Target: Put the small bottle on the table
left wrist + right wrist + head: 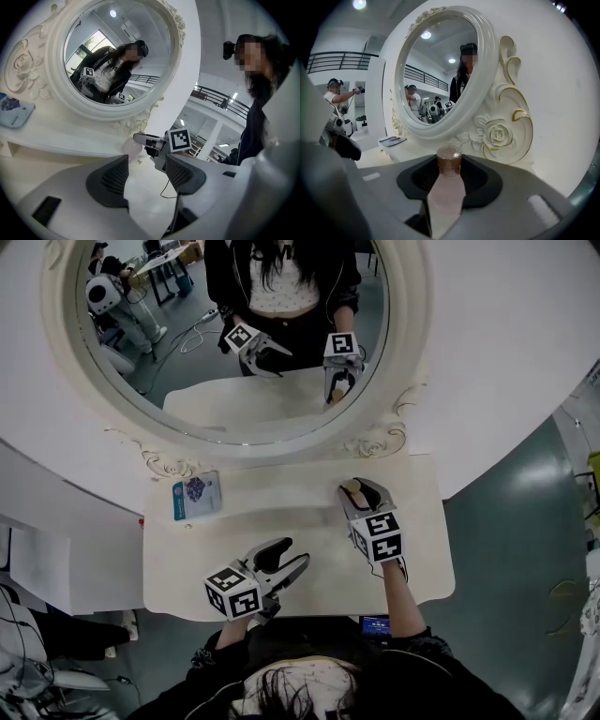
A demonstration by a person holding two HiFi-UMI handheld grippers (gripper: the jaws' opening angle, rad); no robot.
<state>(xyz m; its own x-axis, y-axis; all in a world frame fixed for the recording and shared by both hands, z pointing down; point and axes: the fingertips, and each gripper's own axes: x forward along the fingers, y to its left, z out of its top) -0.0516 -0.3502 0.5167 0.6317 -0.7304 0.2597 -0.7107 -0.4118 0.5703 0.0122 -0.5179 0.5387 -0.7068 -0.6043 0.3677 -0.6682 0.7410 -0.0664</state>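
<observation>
— Below the mirror [234, 329], by the lower right curve of its frame, the small bottle [352, 487] is held in the right gripper [362, 491] over the worktop [281, 512]. Which step is judged to be in hand?

— The placing itself. In the right gripper view the fingers [483, 180] are closed on the pink body of the small bottle [447, 192], and its copper cap is pointed toward the mirror [440, 70]. It is gripped lengthways, so it appears tilted rather than upright.

— Is the base already rested on the worktop?

— That cannot be told; the base is hidden behind the gripper in every view. The task is therefore taken as not yet done.

— And the left gripper [286, 561]?

— It is kept further out from the mirror, near the front edge. Its fingers [110, 180] are spread wide and nothing is held between them.

— What is called for next?

— The bottle is probably to be brought upright, lowered until its base is carried flat by the worktop, and only then released. A narrow bottle let go while tilted could tip over. Bare surface is available in front of the frame; the booklet [196, 495] below the mirror's left side is well apart and need not be touched.
</observation>
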